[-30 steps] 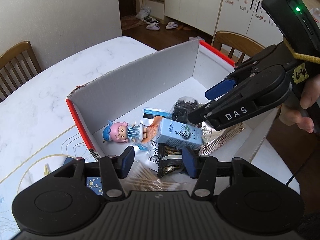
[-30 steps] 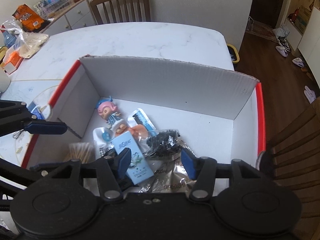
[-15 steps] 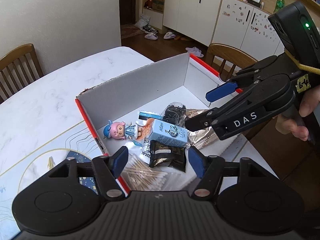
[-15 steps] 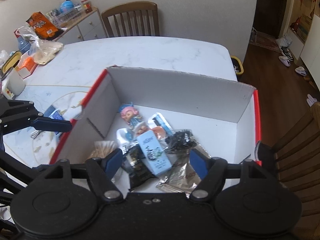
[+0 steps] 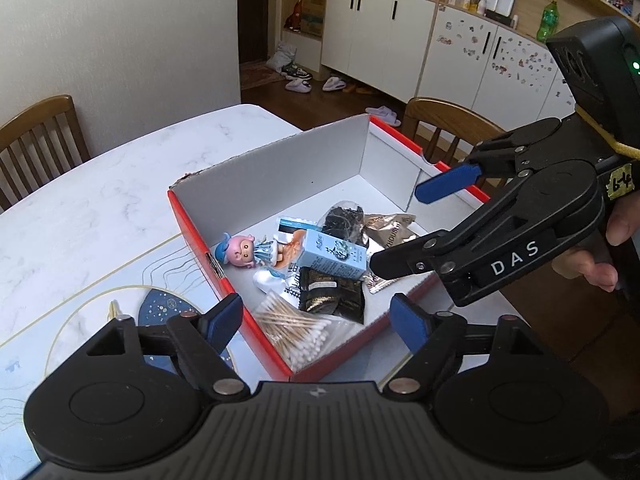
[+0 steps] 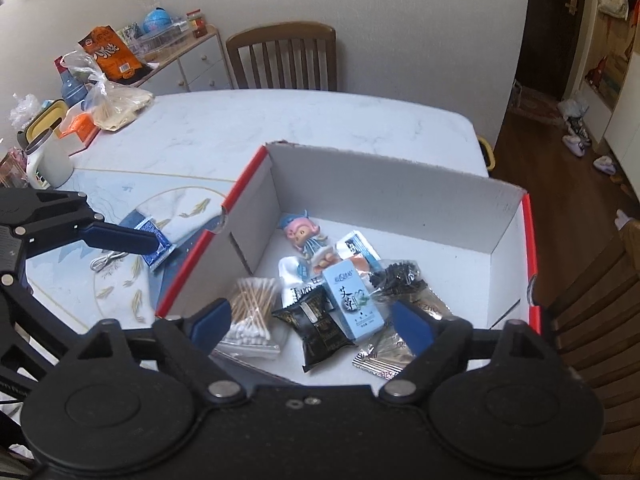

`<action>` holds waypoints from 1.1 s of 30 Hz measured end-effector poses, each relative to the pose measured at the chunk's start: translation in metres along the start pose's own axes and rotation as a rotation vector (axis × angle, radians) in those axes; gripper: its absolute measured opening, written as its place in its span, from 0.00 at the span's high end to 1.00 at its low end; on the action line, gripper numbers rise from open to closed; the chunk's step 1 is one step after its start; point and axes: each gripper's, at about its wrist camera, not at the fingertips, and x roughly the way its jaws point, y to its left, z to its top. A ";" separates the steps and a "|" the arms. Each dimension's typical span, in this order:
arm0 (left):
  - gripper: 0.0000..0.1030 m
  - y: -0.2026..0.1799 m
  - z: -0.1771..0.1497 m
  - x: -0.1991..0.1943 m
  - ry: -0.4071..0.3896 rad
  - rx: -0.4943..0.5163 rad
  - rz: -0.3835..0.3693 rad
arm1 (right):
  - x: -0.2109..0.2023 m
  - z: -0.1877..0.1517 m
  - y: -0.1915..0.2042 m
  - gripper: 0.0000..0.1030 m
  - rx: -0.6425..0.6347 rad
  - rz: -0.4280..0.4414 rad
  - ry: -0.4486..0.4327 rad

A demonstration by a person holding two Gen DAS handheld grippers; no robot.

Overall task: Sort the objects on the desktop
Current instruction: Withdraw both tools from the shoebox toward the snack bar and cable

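Two empty, spread grippers, left gripper and right gripper, above the box.

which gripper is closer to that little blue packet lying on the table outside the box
Left. The left gripper hangs right over the blue packet on the table beside the box. The right gripper sits over the box's contents, jaws open.

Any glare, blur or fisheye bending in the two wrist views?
Left wrist: sharp, soft indoor light; table edge bows, cotton swab bag glints slightly. Right wrist: dimmer and softer, corners vignetted; box wall curves, foil packet shows mild sheen.
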 end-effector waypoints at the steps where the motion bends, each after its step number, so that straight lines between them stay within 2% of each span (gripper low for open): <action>1: 0.19 0.001 -0.002 -0.002 -0.002 -0.001 -0.003 | -0.001 0.000 0.002 0.12 0.000 -0.005 -0.004; 8: 0.15 0.013 -0.016 -0.015 -0.015 0.000 -0.005 | -0.007 0.000 0.021 0.09 0.007 -0.017 -0.010; 12: 0.03 0.025 -0.025 -0.024 -0.022 0.004 0.001 | -0.008 0.002 0.035 0.09 0.015 -0.020 -0.019; 33: 0.02 0.109 -0.077 -0.068 -0.017 -0.011 0.061 | 0.021 0.030 0.133 0.09 -0.020 0.012 -0.019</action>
